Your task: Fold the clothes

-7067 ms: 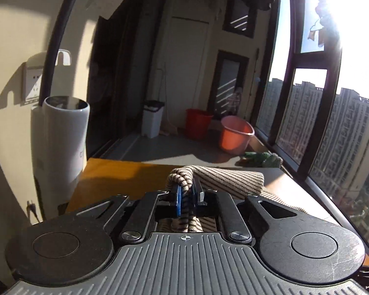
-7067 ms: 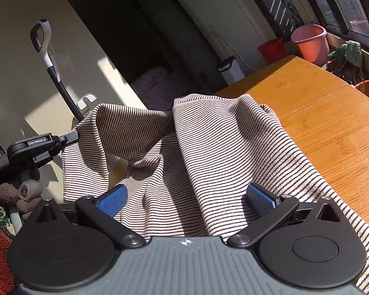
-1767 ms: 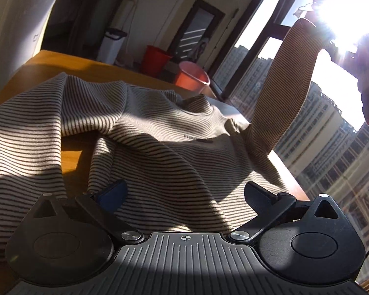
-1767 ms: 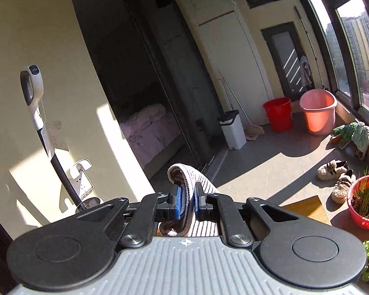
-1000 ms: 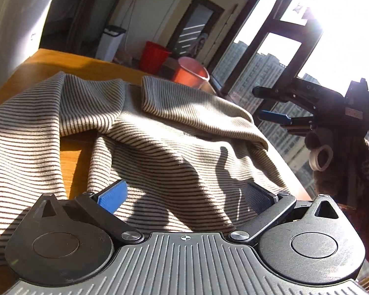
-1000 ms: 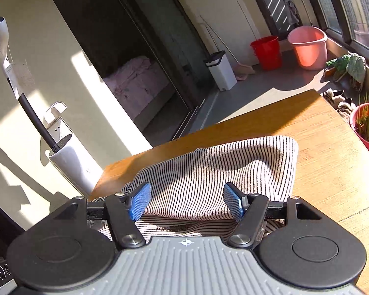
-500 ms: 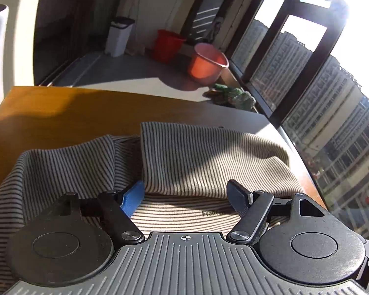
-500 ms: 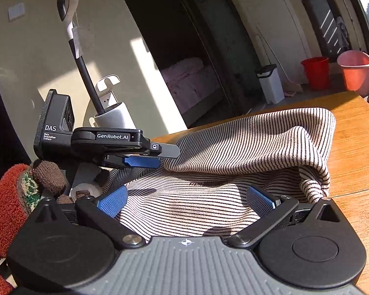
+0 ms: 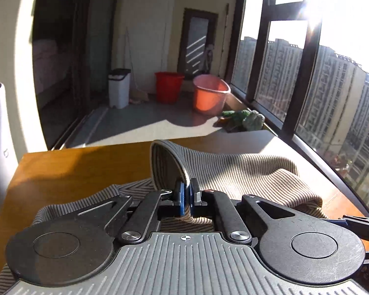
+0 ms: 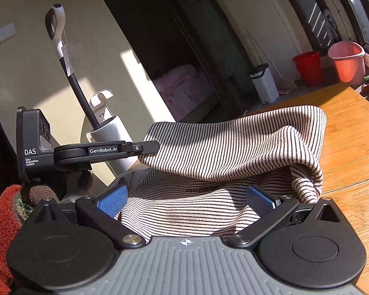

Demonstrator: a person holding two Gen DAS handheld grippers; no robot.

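Mid-fold: my left hand-held gripper (image 9: 187,196) pinches the striped sweater (image 10: 233,147) sleeve.
Right hand-held gripper (image 10: 185,200) gapes wide before the body on the table (image 10: 351,132); further folds seem left.

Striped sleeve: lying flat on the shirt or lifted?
Lifted. The left gripper, shut on the sleeve, holds its cuff end above the shirt.

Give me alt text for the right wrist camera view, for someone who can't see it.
The right gripper hangs open over a striped shirt on a wooden table, while the left gripper, coming in from the left, is shut on a lifted edge of the shirt. Behind are a floor cleaner against the wall and two buckets.
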